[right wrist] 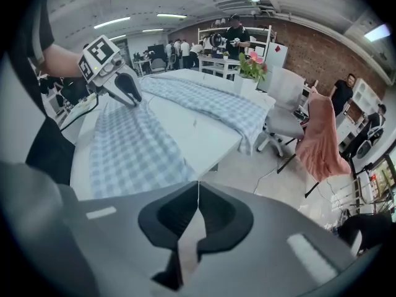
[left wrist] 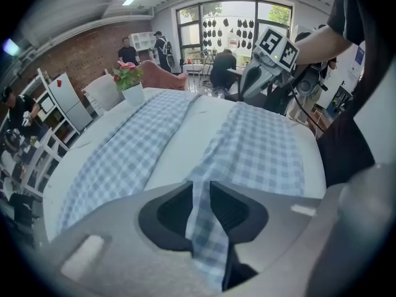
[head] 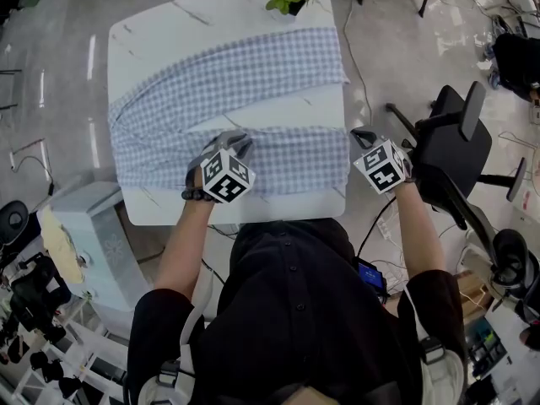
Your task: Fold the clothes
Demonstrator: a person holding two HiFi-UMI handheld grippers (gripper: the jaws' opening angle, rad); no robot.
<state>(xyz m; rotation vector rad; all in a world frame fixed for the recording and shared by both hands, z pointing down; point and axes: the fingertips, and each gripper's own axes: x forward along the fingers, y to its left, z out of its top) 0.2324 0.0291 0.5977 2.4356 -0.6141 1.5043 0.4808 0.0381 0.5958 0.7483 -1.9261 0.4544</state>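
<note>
Blue-and-white checked cotton garment [head: 228, 74] lies spread across white marble-look table [head: 143, 32]. Left gripper [left wrist: 199, 187] is clamped on a fold at the near hem. Right gripper [right wrist: 198, 187] is closed at the cloth's near right corner; unclear if cloth is caught.

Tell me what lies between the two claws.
The near band of the checked cloth spans from left claw to right claw, flat on the table; head view shows it.
</note>
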